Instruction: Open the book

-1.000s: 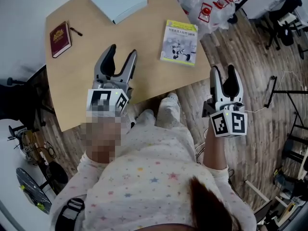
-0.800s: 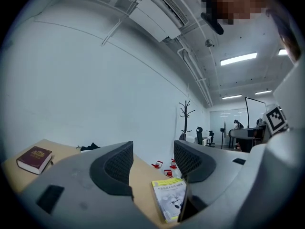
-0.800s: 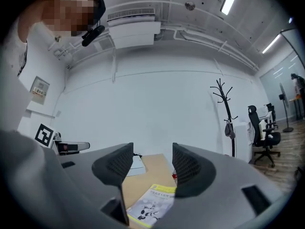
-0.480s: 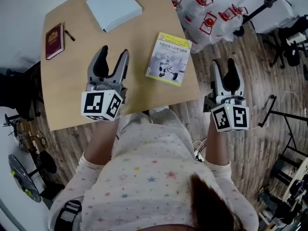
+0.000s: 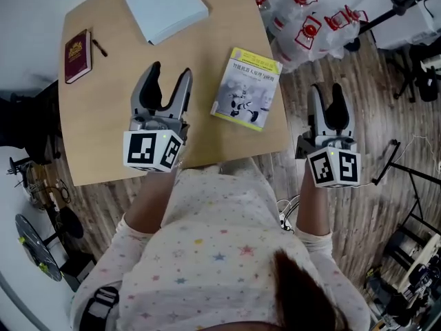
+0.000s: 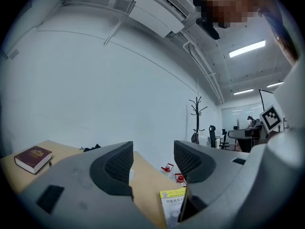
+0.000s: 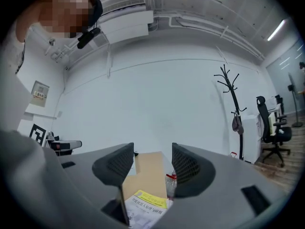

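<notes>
A closed book with a yellow-topped white cover [image 5: 247, 88] lies flat near the right front corner of the wooden table [image 5: 103, 136]. The same book [image 6: 172, 205] shows low in the left gripper view and again, as the book [image 7: 145, 209], low in the right gripper view. My left gripper [image 5: 167, 80] hovers over the table to the left of the book, open and empty. My right gripper [image 5: 329, 96] hangs open and empty off the table's right edge, above the floor. In their own views the left gripper [image 6: 152, 163] and right gripper [image 7: 151, 163] hold nothing.
A dark red book [image 5: 77, 55] with a pen [image 5: 100, 47] beside it lies at the table's far left. A pale blue box [image 5: 165, 7] sits at the back. Water jugs with red caps [image 5: 310, 23] stand on the floor right of the table. Stands and cables crowd the far right.
Both grippers stayed open. The view shifted a little, and the two grippers sit slightly lower and further right in it than half a second ago; the book has not been touched.
</notes>
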